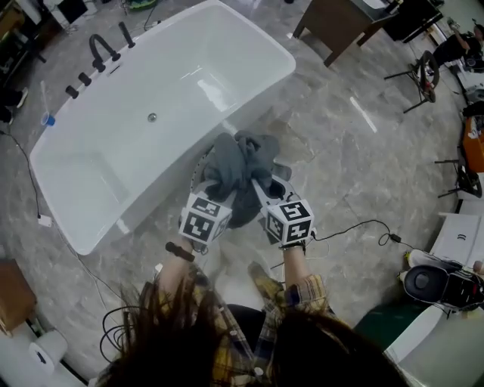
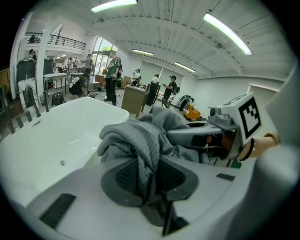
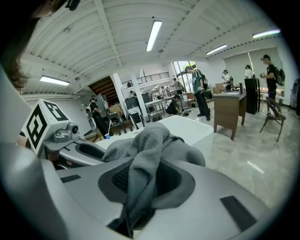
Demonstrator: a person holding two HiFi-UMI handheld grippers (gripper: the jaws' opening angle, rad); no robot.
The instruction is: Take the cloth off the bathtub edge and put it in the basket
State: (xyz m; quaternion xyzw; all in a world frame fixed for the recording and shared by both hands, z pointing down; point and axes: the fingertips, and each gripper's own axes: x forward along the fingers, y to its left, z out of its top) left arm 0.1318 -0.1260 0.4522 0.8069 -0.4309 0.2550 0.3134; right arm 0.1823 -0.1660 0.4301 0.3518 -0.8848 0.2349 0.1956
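A crumpled grey cloth (image 1: 240, 168) hangs in the air just off the white bathtub's (image 1: 151, 98) near corner, held by both grippers. My left gripper (image 1: 216, 184) is shut on the cloth's left side, and a fold (image 2: 140, 140) runs down between its pads. My right gripper (image 1: 261, 186) is shut on the right side, with the cloth (image 3: 150, 140) draped through its jaws. A pale perforated rim, seemingly the basket (image 1: 280, 184), peeks out under the cloth. Each gripper view shows the other gripper alongside: the right one (image 2: 206, 138) and the left one (image 3: 70, 145).
Black taps (image 1: 98, 51) stand on the tub's far end. A brown desk (image 1: 340, 23) is at the top right, with tripods (image 1: 423, 75) beyond it. Cables (image 1: 363, 227) trail over the marble floor. A wooden box (image 1: 15, 295) sits at the lower left. People (image 2: 112, 77) stand in the background.
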